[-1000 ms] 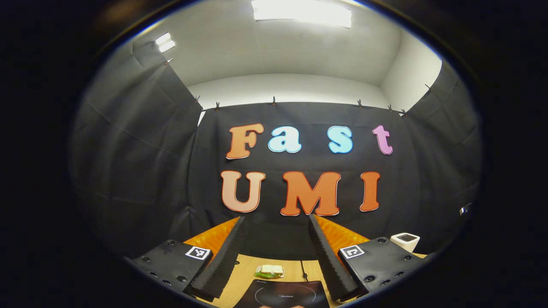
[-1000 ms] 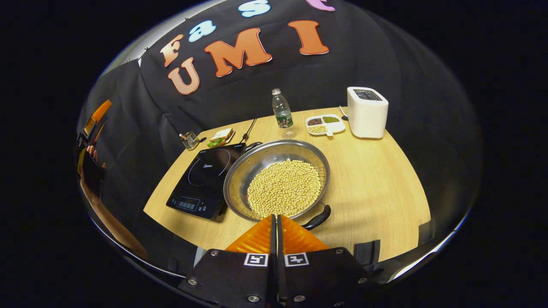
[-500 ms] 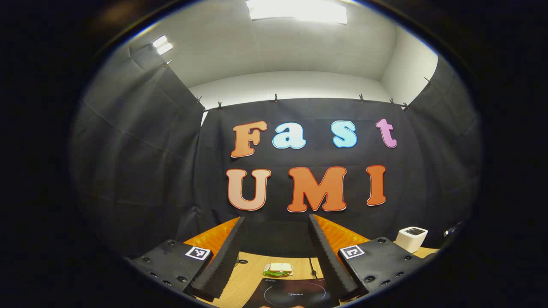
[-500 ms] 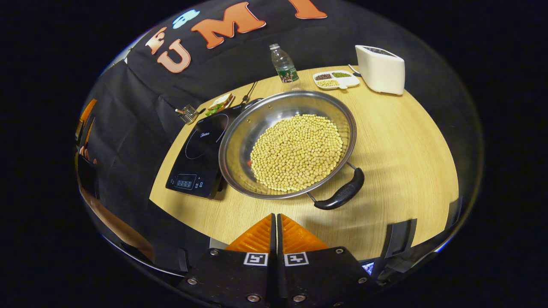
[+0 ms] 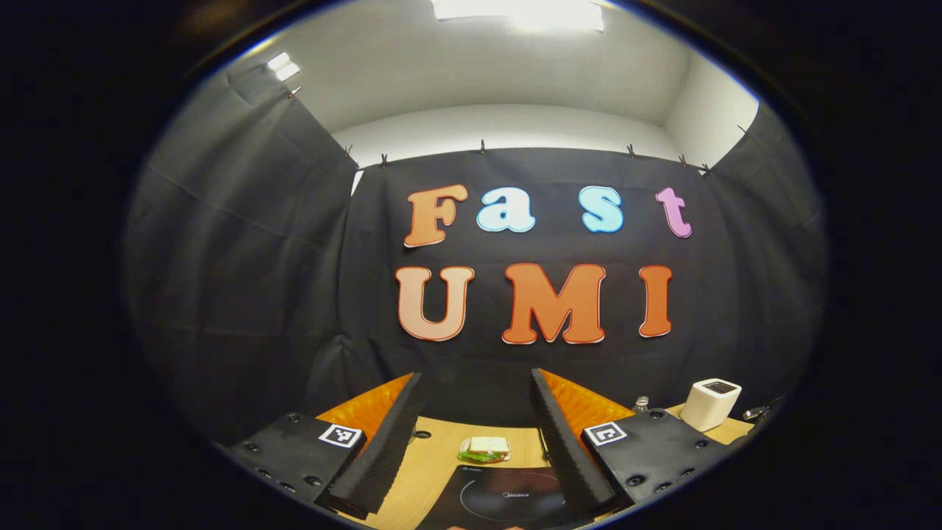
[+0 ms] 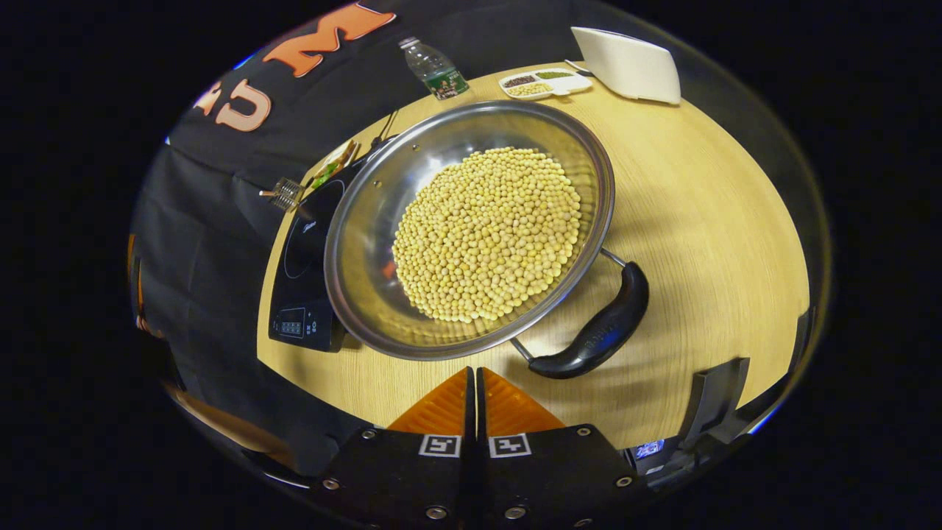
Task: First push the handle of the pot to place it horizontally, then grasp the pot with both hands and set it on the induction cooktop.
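The right gripper (image 6: pixel 472 379), fingers together, hung just short of the pot (image 6: pixel 471 228) of beans, whose handle (image 6: pixel 595 333) pointed near-right beside the cooktop (image 6: pixel 302 250), while the left gripper (image 5: pixel 475 412) stood apart, holding nothing.

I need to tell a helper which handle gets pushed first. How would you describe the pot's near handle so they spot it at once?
Start at the wooden table and find the big steel pot of yellow beans. On its rim nearest the right gripper sits a curved handle. It is glossy black, unlike the shiny metal pot.
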`<action>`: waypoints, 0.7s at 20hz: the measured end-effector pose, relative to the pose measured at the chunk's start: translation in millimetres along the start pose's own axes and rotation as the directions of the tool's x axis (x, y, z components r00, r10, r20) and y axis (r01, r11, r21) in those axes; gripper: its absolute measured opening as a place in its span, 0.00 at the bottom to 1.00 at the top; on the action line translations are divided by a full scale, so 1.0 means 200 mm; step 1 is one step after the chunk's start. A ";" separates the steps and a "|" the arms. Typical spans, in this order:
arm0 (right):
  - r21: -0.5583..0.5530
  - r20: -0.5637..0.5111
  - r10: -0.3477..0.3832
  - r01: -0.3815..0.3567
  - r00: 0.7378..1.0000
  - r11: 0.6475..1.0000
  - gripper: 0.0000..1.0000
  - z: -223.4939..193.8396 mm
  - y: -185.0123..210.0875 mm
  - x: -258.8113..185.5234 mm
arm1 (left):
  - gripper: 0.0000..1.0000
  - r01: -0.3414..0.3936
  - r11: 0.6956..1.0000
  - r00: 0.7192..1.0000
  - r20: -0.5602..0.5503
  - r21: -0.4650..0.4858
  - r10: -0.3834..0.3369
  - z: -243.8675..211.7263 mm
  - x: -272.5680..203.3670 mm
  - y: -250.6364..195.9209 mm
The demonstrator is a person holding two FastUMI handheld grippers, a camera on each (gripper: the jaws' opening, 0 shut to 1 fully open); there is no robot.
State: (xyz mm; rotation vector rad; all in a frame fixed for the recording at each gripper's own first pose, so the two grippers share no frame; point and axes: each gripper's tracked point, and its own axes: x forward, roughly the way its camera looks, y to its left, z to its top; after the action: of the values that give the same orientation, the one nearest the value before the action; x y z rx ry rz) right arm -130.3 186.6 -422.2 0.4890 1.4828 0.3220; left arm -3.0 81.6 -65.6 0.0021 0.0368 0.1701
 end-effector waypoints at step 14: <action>0.158 -0.059 -0.068 0.076 0.996 0.984 0.00 0.06 -0.12 0.08 | 0.94 0.018 0.998 0.993 -0.118 0.063 -0.011 -0.25 0.09 0.00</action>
State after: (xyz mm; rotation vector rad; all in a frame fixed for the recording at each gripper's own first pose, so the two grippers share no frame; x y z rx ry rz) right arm -119.1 171.7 -447.6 0.5573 1.5823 0.1601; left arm 12.6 84.0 -116.8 0.0556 0.1594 0.1545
